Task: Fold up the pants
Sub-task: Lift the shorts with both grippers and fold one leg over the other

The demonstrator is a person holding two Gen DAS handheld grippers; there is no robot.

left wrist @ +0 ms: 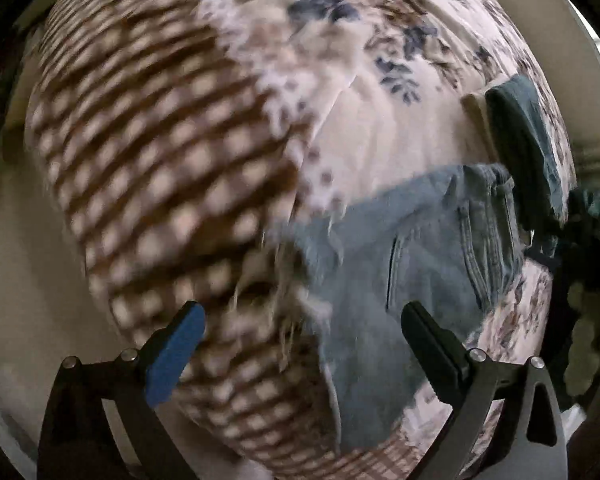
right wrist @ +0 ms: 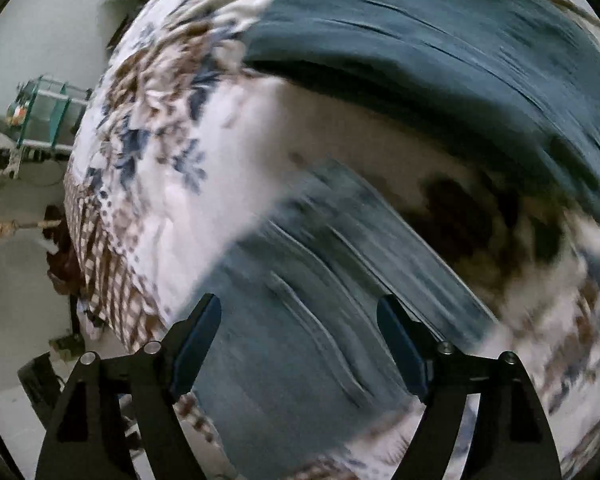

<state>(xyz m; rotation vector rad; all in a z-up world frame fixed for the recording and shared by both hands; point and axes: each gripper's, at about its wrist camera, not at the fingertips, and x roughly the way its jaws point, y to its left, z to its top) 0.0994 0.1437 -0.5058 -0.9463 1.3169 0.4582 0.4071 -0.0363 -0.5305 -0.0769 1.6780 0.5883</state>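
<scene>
Light blue denim pants (left wrist: 412, 248) with a frayed hem lie on a bed with a floral and brown-checked cover (left wrist: 160, 152). My left gripper (left wrist: 302, 316) is open and empty above the frayed edge of the pants. In the right wrist view the pants (right wrist: 300, 320) show blurred below my right gripper (right wrist: 300, 312), which is open and empty. A stack of darker folded denim (right wrist: 460, 60) lies beyond it; the stack also shows in the left wrist view (left wrist: 528, 140).
The bed's left edge drops to a pale floor (right wrist: 16, 280). A green-framed machine (right wrist: 44, 116) and clutter stand by the wall left of the bed. Both views are motion-blurred.
</scene>
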